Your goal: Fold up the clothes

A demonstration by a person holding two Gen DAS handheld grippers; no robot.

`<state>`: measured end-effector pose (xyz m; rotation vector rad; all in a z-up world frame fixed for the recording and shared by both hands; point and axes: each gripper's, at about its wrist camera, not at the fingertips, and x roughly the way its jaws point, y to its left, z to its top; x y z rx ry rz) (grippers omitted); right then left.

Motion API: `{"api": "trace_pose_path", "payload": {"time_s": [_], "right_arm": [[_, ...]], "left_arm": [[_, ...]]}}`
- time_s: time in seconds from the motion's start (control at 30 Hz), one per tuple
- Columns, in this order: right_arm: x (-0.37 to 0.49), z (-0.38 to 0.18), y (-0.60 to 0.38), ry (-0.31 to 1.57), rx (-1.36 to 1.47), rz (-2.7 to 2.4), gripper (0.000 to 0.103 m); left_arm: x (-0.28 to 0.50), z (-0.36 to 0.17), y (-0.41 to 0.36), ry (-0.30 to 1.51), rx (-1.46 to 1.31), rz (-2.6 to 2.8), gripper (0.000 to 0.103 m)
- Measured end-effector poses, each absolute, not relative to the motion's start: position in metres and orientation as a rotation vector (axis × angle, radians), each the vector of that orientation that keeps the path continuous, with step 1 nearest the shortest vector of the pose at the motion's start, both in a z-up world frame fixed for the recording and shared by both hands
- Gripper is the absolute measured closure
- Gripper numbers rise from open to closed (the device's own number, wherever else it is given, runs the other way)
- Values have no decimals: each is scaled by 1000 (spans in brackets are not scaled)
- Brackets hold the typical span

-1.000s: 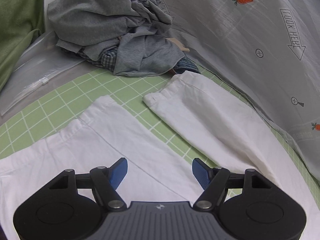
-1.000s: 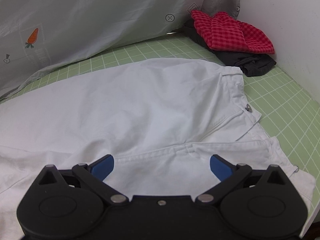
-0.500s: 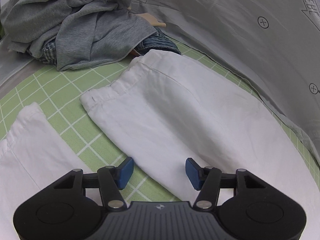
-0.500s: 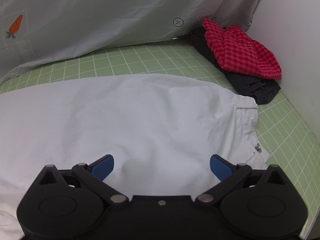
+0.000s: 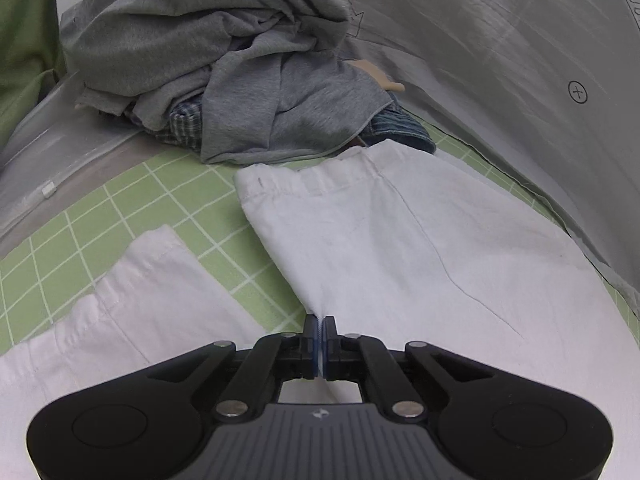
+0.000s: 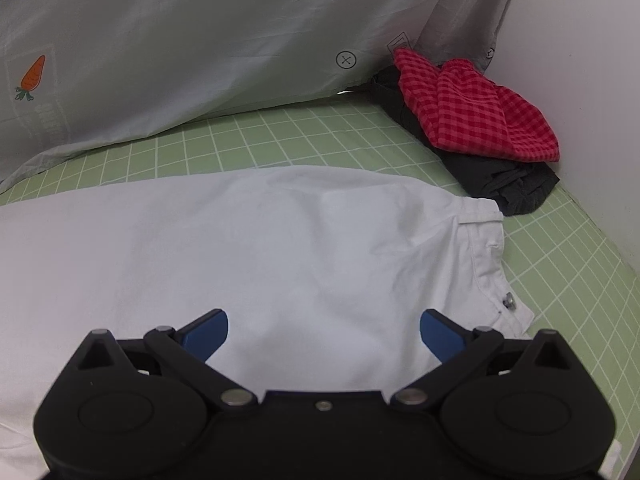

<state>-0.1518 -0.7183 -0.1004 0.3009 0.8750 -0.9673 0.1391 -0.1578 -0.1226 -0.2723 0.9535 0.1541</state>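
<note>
White trousers lie flat on the green grid mat. In the left wrist view the far leg (image 5: pixel 400 240) and the near leg (image 5: pixel 140 304) spread apart. My left gripper (image 5: pixel 319 326) is shut on the inner edge of the far leg, well back from its hem. In the right wrist view the trousers' upper part (image 6: pixel 260 248) shows with the waistband and a metal button (image 6: pixel 509 301) at the right. My right gripper (image 6: pixel 324 330) is open and empty, low over the cloth near the waistband.
A heap of grey and checked clothes (image 5: pixel 224 72) lies beyond the trouser hems. A grey carrot-print sheet (image 6: pixel 200 48) lines the back. Folded red-checked cloth (image 6: pixel 472 108) on dark cloth (image 6: pixel 504 180) sits in the right corner by a white wall. The green mat (image 5: pixel 120 208) shows between the legs.
My left gripper has closed on the inner edge of the far trouser leg. My right gripper stayed open and shifted slightly over the cloth.
</note>
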Motion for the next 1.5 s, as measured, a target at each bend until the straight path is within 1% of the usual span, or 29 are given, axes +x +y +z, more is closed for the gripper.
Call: {"api": "trace_pose_path", "payload": {"time_s": [0.07, 0.3, 0.47, 0.53, 0.6, 0.63, 0.7, 0.73, 0.8, 0.83, 0.87, 0.93, 1.0, 1.03, 1.1, 1.13, 1.2, 1.27, 1.33, 1.37, 1.4, 1.5], "right_arm": [[-154, -102, -730, 874, 284, -999, 0], [-170, -111, -823, 832, 347, -1151, 0], [-171, -125, -870, 855, 418, -1150, 1], [-171, -129, -877, 854, 456, -1126, 11], [-172, -132, -880, 836, 487, -1123, 33], [-174, -132, -879, 826, 490, -1132, 39], [-177, -131, -879, 815, 480, -1139, 56], [-177, -131, -878, 818, 453, -1141, 61], [-180, -130, -881, 833, 407, -1172, 77], [-183, -130, -885, 844, 390, -1202, 78], [-186, -130, -888, 855, 373, -1232, 78], [-195, -130, -898, 836, 441, -1262, 77], [-194, -129, -898, 857, 422, -1268, 76], [-190, -129, -895, 883, 384, -1268, 75], [-184, -128, -888, 926, 307, -1270, 61], [-184, -125, -884, 915, 301, -1271, 57], [-189, -116, -875, 865, 335, -1278, 29], [-192, -106, -863, 816, 354, -1287, 19], [-188, -96, -848, 784, 342, -1294, 16], [-184, -93, -841, 777, 327, -1296, 11], [-179, -90, -836, 770, 314, -1293, 9], [-160, -85, -827, 763, 298, -1251, 9]], "left_arm": [[136, -125, -159, 968, -248, 155, 100], [142, -124, -166, 990, -193, 159, 100], [143, -124, -171, 997, -157, 168, 100], [144, -124, -173, 999, -153, 179, 100], [143, -124, -175, 1000, -146, 187, 100], [143, -124, -176, 1000, -139, 189, 100], [142, -124, -180, 1001, -126, 193, 100], [141, -124, -182, 1003, -121, 191, 100], [139, -125, -187, 1007, -116, 179, 100], [137, -125, -191, 1009, -108, 167, 100], [136, -125, -193, 1012, -100, 154, 98], [134, -123, -199, 1018, -84, 129, 94], [132, -122, -204, 1024, -69, 104, 83], [131, -119, -204, 1021, -75, 96, 80], [131, -110, -200, 999, -97, 94, 73], [131, -104, -198, 980, -106, 102, 71], [133, -93, -194, 930, -117, 124, 60], [141, -84, -190, 879, -123, 134, 54], [160, -84, -192, 868, -114, 100, 51], [170, -87, -195, 873, -104, 72, 47], [180, -90, -199, 878, -93, 44, 47], [211, -103, -212, 882, -26, 14, 47]]}}
